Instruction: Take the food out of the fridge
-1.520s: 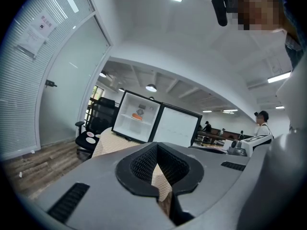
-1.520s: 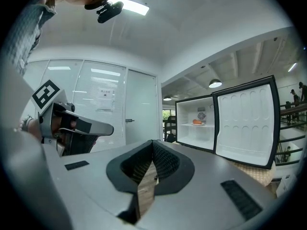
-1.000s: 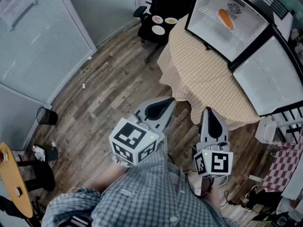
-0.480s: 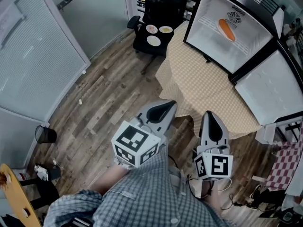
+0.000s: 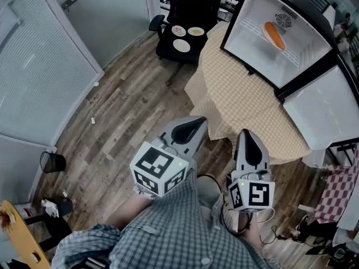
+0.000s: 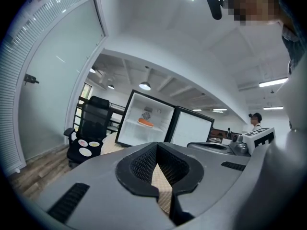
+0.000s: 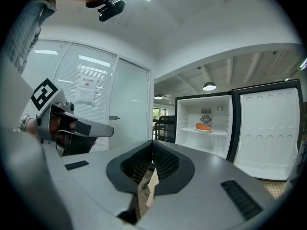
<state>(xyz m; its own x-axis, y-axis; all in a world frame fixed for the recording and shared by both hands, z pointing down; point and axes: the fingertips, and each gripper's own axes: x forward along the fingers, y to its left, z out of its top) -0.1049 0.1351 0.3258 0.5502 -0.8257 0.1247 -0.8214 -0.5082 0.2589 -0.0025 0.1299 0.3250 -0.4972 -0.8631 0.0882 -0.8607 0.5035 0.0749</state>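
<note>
Jaws closed and empty, the left gripper [image 5: 189, 130] and right gripper [image 5: 248, 143] face the open fridge [image 5: 247, 29], orange food [image 5: 274, 35] on its shelf, with a cloth-covered table [image 5: 241, 100] between and a plate-laden chair [image 5: 166, 48] beside.

The left claw [image 5: 197, 122] and the right claw [image 5: 247, 134] are held level, side by side, before the torso, both closed on nothing.

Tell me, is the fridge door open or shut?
Open. The door stands swung out sideways, and the fridge shows its white inside with orange food on a shelf.
</note>
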